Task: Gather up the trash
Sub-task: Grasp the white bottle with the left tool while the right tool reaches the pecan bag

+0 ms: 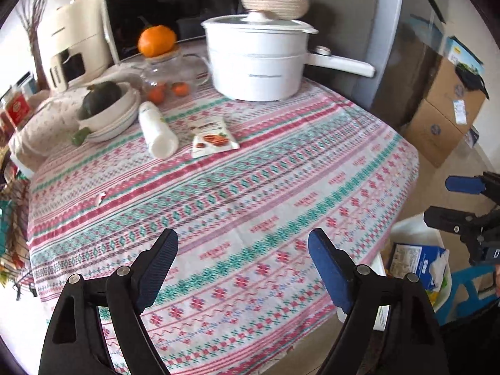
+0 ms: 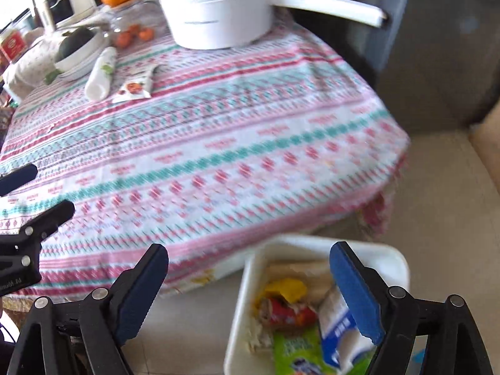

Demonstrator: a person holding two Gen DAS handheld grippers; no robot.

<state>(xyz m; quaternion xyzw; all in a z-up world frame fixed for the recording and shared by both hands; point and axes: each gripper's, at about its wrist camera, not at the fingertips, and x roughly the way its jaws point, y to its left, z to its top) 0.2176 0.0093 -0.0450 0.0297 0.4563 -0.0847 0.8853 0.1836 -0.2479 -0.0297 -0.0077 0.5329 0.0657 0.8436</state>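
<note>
On the table (image 1: pixel 265 187) lies a cloth with pink and green stripes. Two bits of trash sit on it, far from both grippers: a white bottle (image 1: pixel 157 131) on its side, and a small snack packet (image 1: pixel 212 137) just beside it. A tiny scrap (image 1: pixel 101 198) lies alone nearer the left edge.

Down by the table's edge stands a white bin (image 2: pixel 397 259). Inside it I see a blue and white carton (image 2: pixel 337 328), a green wrapper (image 2: pixel 297 353), a red one (image 2: pixel 287 312) and something yellow (image 2: pixel 287 289). That view is blurry, so I may have those wrong.

Over the cloth hangs the left gripper (image 1: pixel 242 265). Its jaws are spread wide, with nothing between them. Over the bin hangs the right gripper (image 2: pixel 250 290). Its jaws are spread wide too, and they hold nothing.

At the back stand a big white pot (image 1: pixel 256 59), an orange (image 1: pixel 157 40) on a glass jar (image 1: pixel 170 70), and a bowl (image 1: pixel 109 112) with something dark green in it.
</note>
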